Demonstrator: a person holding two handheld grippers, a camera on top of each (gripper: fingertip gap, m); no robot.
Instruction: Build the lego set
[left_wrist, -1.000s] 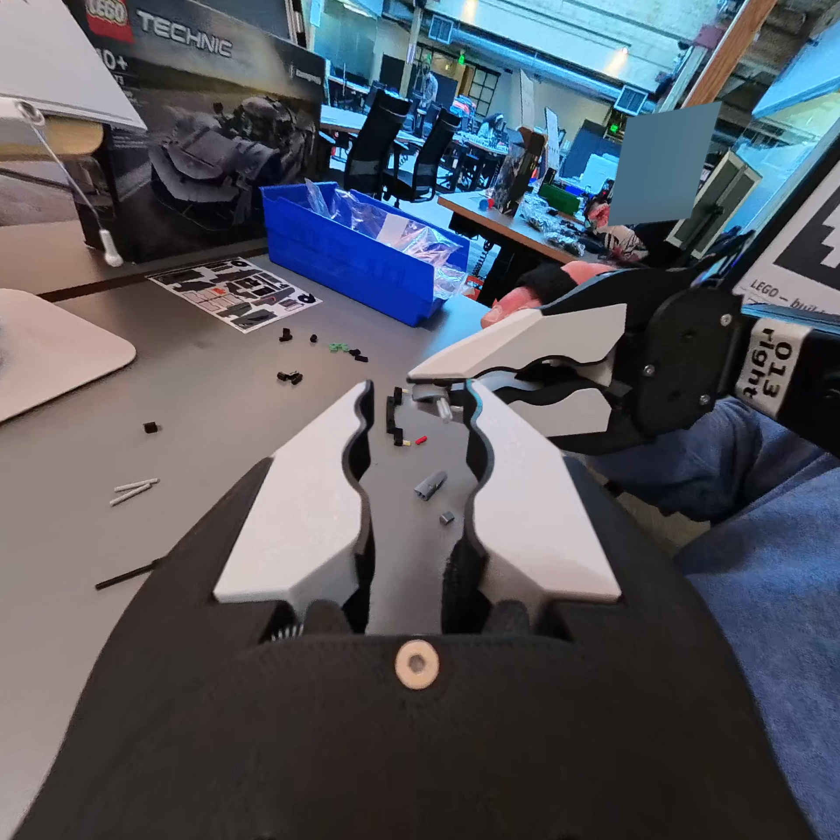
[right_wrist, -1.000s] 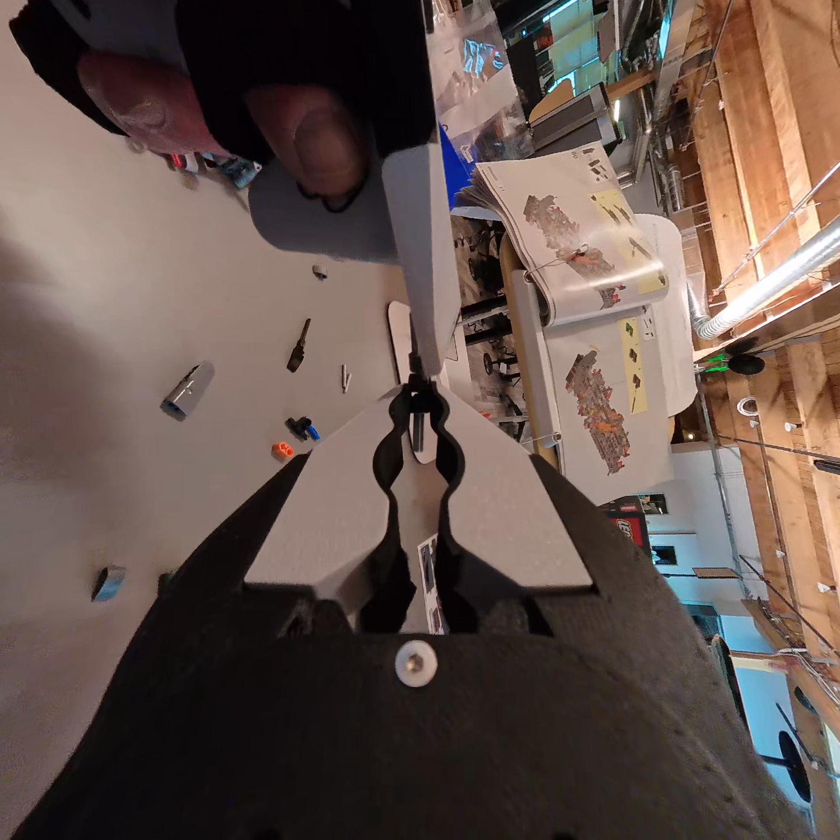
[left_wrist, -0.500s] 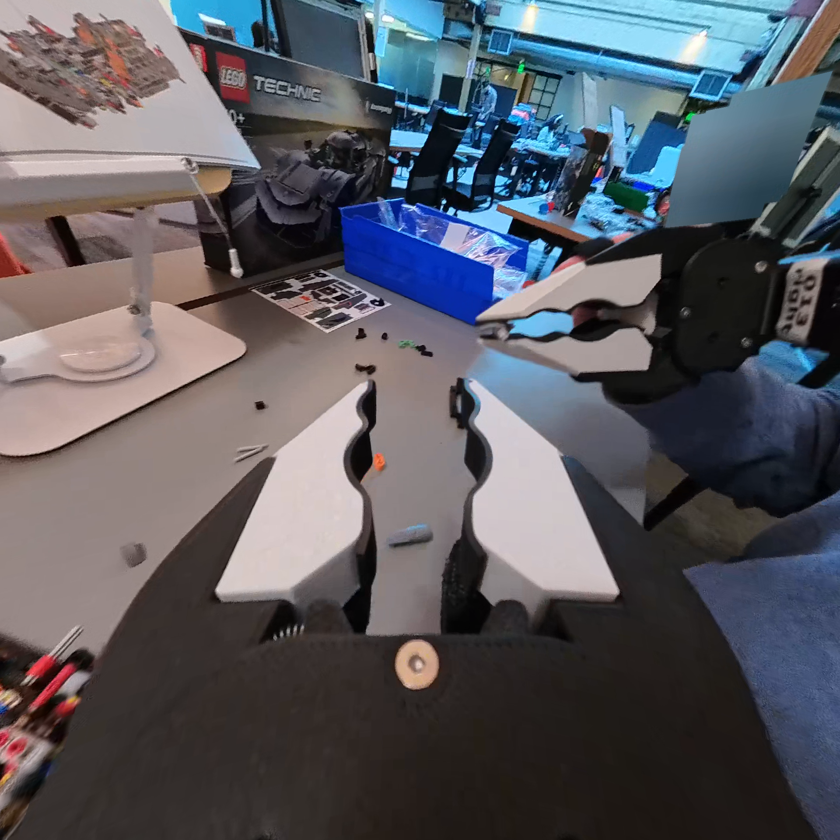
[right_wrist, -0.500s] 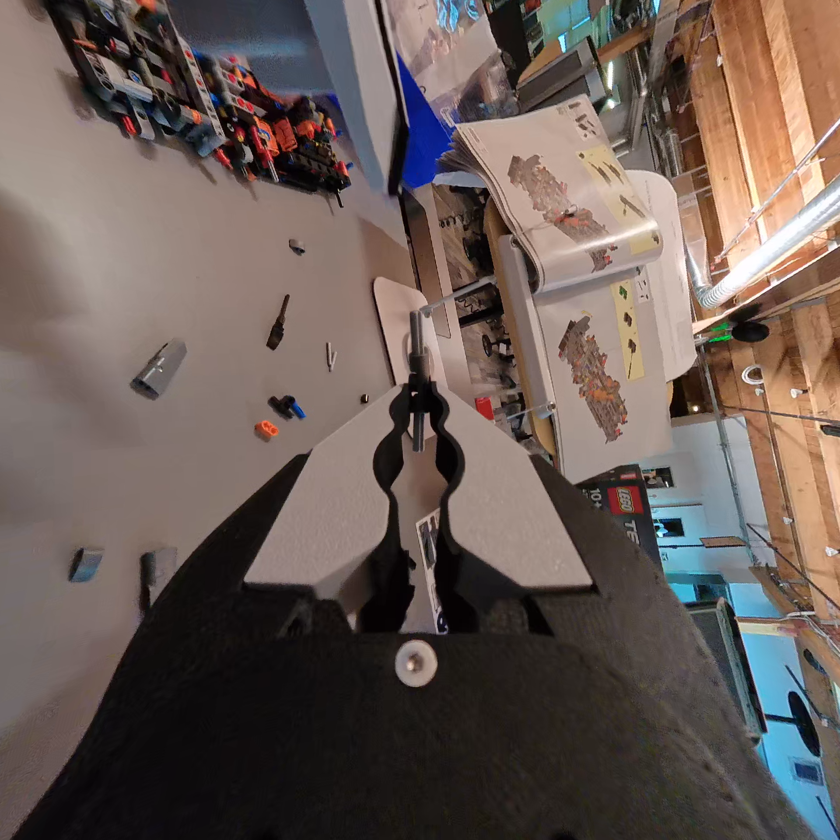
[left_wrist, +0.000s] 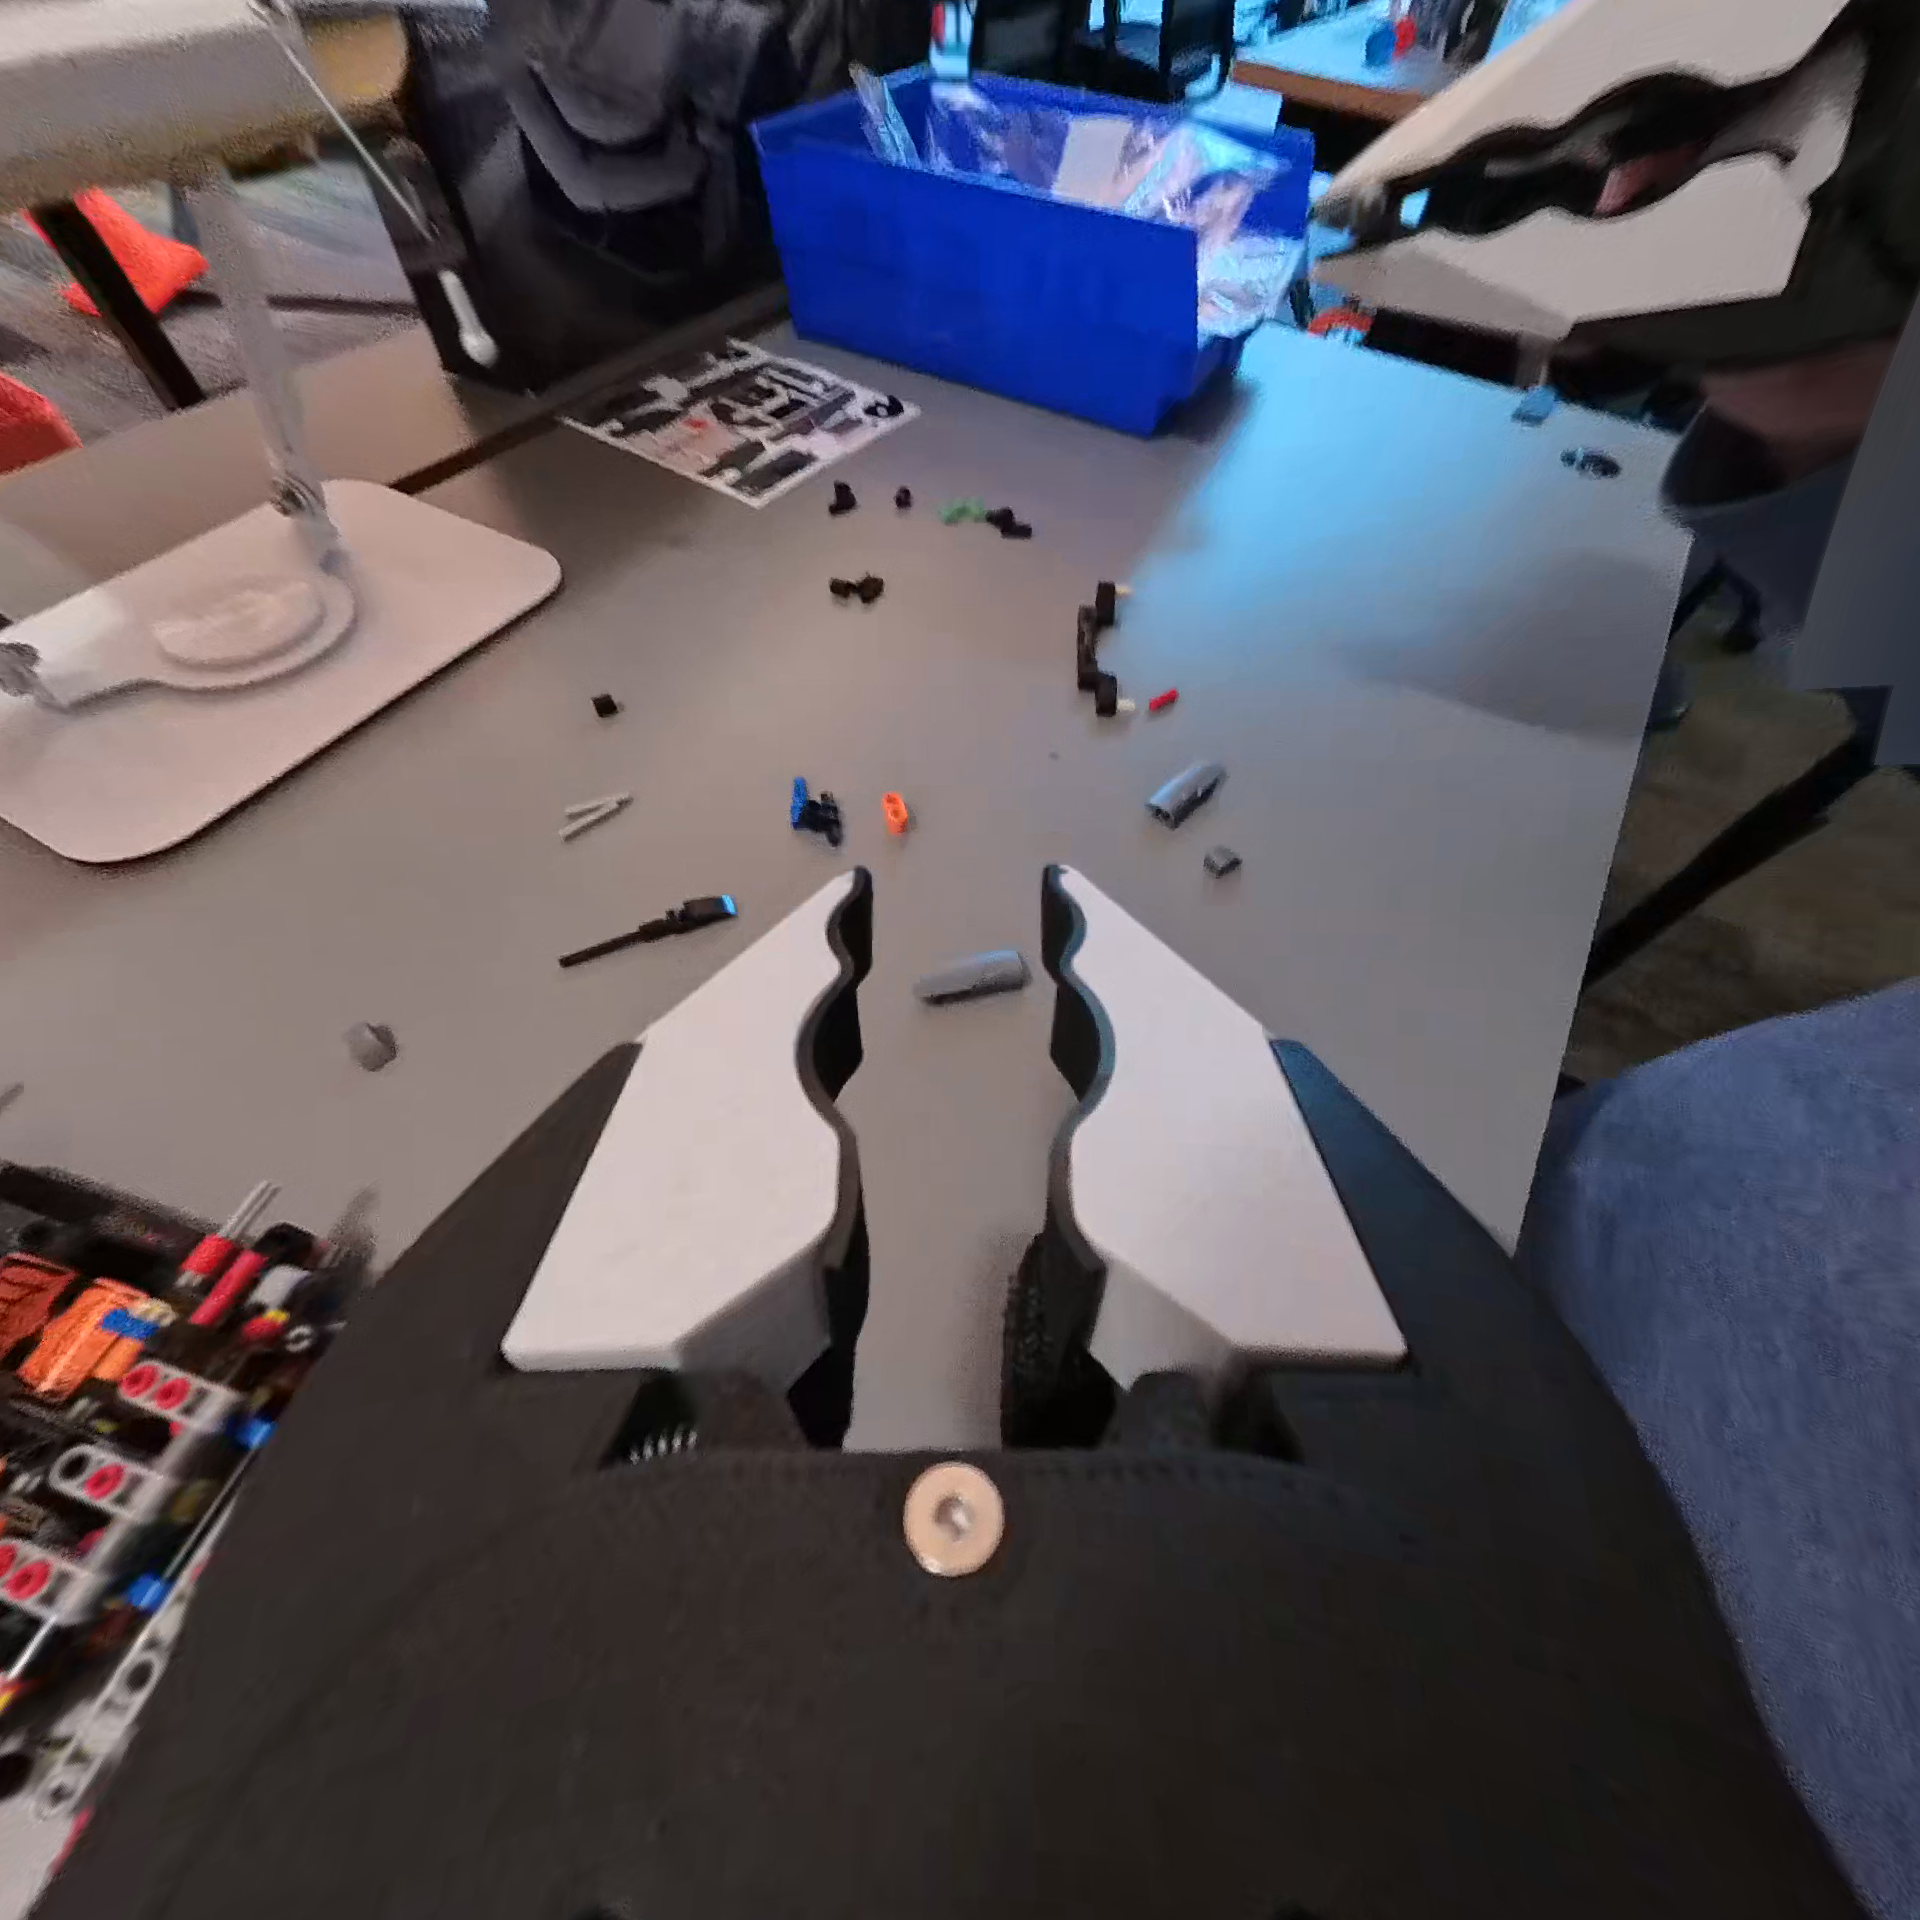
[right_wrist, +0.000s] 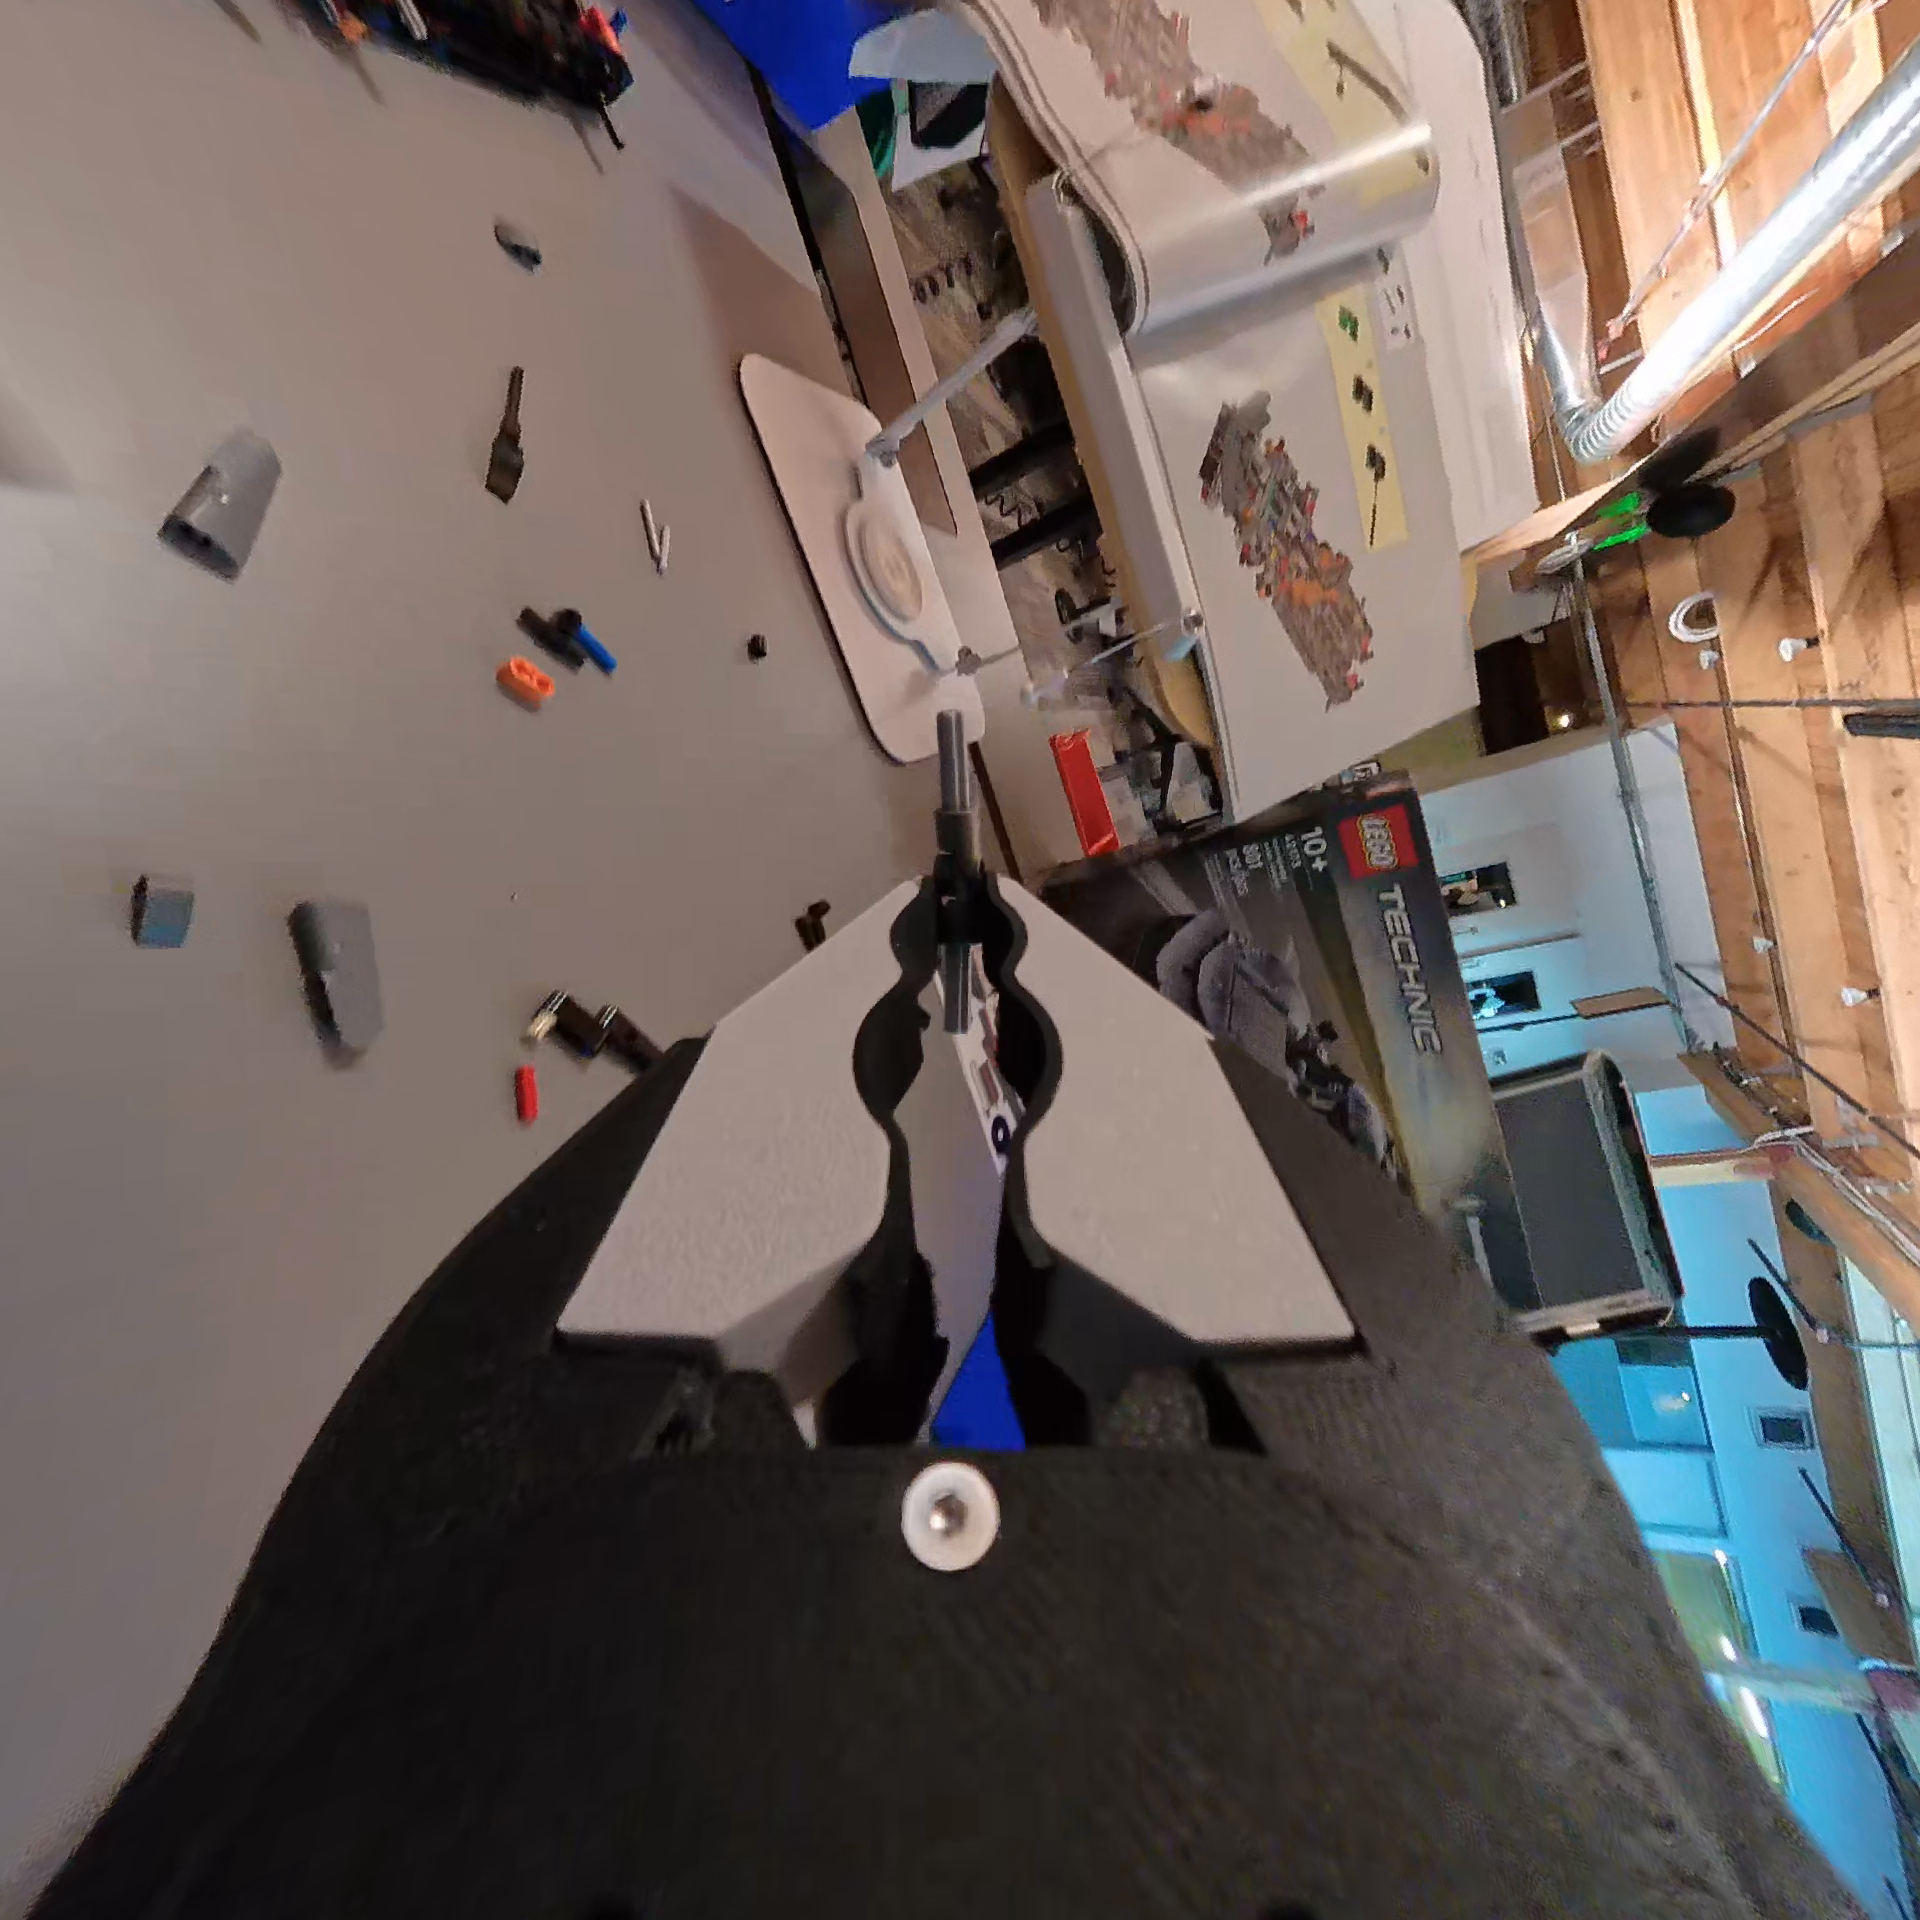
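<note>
My left gripper (left_wrist: 954, 883) is open and empty, held low over the grey table (left_wrist: 1351, 582). A grey curved piece (left_wrist: 975, 977) lies on the table between its fingers. My right gripper (right_wrist: 958, 883) is rolled on its side and shut on a thin grey axle with a black bush (right_wrist: 954, 800); it also shows at the top right of the left wrist view (left_wrist: 1340, 223), raised above the table. The partly built model (left_wrist: 114, 1382), orange, black and red, sits at the lower left. Loose pieces lie scattered: an orange one (left_wrist: 896, 812), a blue-and-black one (left_wrist: 816, 808), a grey connector (left_wrist: 1184, 795).
A blue bin (left_wrist: 997, 260) with plastic bags stands at the back. A sticker sheet (left_wrist: 743, 421) lies before it. A white stand base (left_wrist: 239, 665) holds the instruction booklet (right_wrist: 1288, 499) at left. The set's box (right_wrist: 1351, 997) stands behind. The table's right edge (left_wrist: 1621, 862) is near. The tips of one gripper are about 20 cm away from the tips of the other. Between my right fingertips and the grey connector (left_wrist: 1184, 795) there is roughly 15 cm.
My left gripper has pulled back and left, away from the right gripper, and the model has come into view. The right gripper has lifted away, still holding the axle.
</note>
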